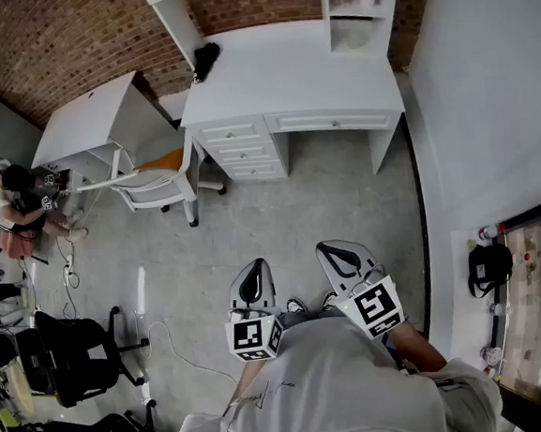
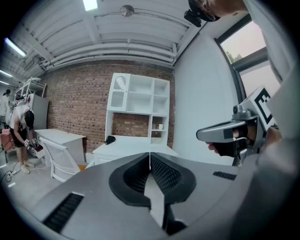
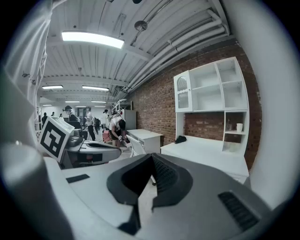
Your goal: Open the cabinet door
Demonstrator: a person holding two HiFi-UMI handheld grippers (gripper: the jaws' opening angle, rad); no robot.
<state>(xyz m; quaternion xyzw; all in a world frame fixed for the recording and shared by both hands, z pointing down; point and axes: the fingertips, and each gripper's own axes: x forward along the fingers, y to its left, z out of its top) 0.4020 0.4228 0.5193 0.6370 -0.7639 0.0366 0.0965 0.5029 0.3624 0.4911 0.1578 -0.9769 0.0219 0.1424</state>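
Task not started: the cabinet door (image 2: 119, 92), at the upper left of the shelf unit (image 2: 139, 111) on the desk (image 2: 126, 146), appears closed and untouched. It stands well ahead of both grippers. The left gripper (image 2: 150, 157) and right gripper (image 3: 151, 159) have their jaws fully together, holding and touching nothing.

I see bare grey floor (image 1: 345, 204) open ahead all the way to the white desk (image 1: 286, 68) at the far wall. A white chair (image 1: 159, 182) crowds the desk's left end, and the white wall (image 1: 486, 97) closes off the right. The desktop juts out below the cabinet door (image 2: 120, 92), with a black object (image 1: 206, 58) lying at its far left.
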